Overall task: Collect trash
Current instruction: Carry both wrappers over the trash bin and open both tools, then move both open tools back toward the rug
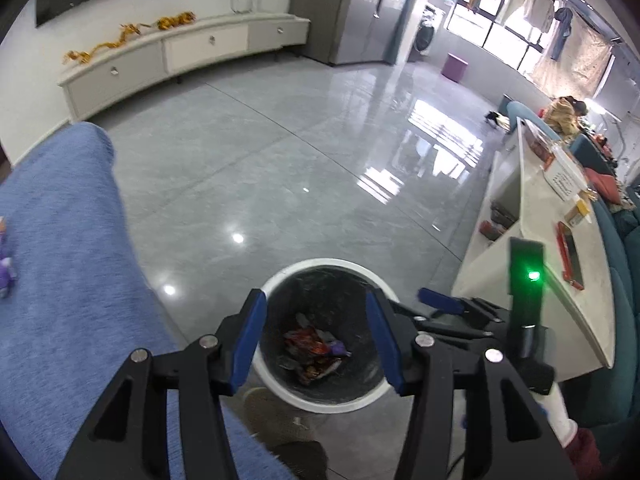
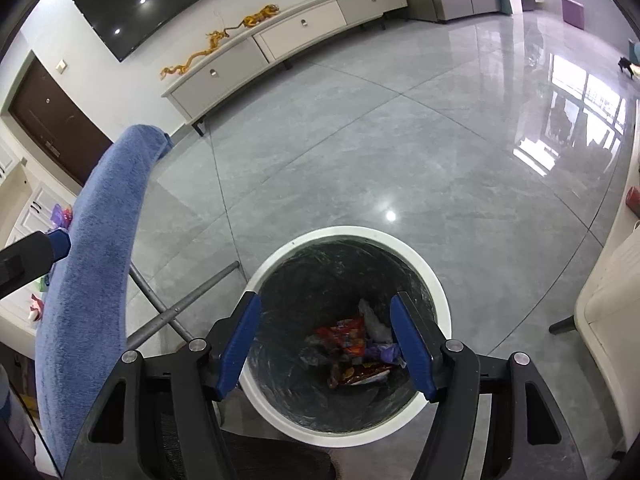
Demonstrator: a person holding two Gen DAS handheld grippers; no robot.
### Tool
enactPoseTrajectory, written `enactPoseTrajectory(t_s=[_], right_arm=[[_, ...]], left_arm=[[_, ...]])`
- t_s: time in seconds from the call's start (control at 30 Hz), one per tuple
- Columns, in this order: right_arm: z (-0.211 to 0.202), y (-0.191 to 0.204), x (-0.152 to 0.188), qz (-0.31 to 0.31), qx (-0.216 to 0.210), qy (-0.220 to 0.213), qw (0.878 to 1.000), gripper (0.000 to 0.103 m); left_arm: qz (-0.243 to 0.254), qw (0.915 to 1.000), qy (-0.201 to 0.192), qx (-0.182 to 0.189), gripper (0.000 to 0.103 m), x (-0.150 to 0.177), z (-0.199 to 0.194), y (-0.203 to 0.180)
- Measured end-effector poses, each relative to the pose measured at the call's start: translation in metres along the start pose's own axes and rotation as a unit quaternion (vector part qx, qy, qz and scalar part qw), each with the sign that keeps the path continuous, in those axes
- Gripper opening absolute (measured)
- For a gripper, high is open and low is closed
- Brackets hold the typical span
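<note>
A white-rimmed trash bin [image 1: 280,390] with a black liner stands on the grey floor. Crumpled red and purple wrappers [image 1: 316,350] lie at its bottom. My left gripper [image 1: 316,340] is open and empty above the bin. The right gripper [image 1: 440,302] shows beside it in the left wrist view. In the right wrist view the bin [image 2: 440,300] is right below, with the wrappers [image 2: 354,354] inside. My right gripper [image 2: 326,346] is open and empty over the bin mouth. A left gripper fingertip [image 2: 60,242] shows at the far left.
A blue towel-covered surface [image 1: 60,280] lies to the left, also in the right wrist view [image 2: 92,260], with small purple trash [image 2: 60,216] beyond it. A white table [image 1: 560,248] with boxes stands right. Metal legs [image 2: 180,308] cross beside the bin. A TV cabinet [image 2: 280,40] lines the far wall.
</note>
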State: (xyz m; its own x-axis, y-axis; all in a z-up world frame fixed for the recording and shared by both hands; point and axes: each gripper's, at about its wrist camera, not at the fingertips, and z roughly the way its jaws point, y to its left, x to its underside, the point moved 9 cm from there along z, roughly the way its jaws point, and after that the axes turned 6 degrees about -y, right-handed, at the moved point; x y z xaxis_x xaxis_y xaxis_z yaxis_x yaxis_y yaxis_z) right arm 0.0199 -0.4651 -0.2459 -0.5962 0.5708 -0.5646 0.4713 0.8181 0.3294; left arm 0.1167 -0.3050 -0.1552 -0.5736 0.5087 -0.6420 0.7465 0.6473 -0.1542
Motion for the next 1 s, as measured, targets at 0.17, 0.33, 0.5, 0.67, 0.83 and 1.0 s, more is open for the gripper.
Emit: enactPoseTrajectory(t_s=[0.17,0.33,0.5,0.67,0.83,1.0], right_arm=[[-0.019,0.018,-0.004,-0.008,-0.011,-0.014,1.000,0.067],[-0.031,0.043,-0.003,-0.023,-0.023,-0.019,0.999,0.068],[-0.045,0.071,-0.003,-0.046,-0.030,-0.025,0.998,0.070],[-0.059,0.093,-0.007,-0.064,-0.031,-0.035,0.997,0.071],[-0.074,0.113,-0.009,-0.081,-0.031,-0.043,0.995,0.071],[-0.085,0.136,-0.011,-0.105,-0.026,-0.047,0.993,0.071]], left_arm=[[-0.007,0.9985,-0.029,-0.045,0.050,0.007,-0.029,0.025],[-0.013,0.9931,-0.061,-0.099,0.050,0.015,-0.060,0.050],[-0.027,0.9863,-0.096,-0.131,0.051,0.019,-0.090,0.072],[-0.049,0.9798,-0.128,-0.146,0.051,0.021,-0.116,0.090],[-0.060,0.9717,-0.163,-0.160,0.051,0.022,-0.144,0.107],[-0.085,0.9636,-0.188,-0.170,0.051,0.026,-0.170,0.132]])
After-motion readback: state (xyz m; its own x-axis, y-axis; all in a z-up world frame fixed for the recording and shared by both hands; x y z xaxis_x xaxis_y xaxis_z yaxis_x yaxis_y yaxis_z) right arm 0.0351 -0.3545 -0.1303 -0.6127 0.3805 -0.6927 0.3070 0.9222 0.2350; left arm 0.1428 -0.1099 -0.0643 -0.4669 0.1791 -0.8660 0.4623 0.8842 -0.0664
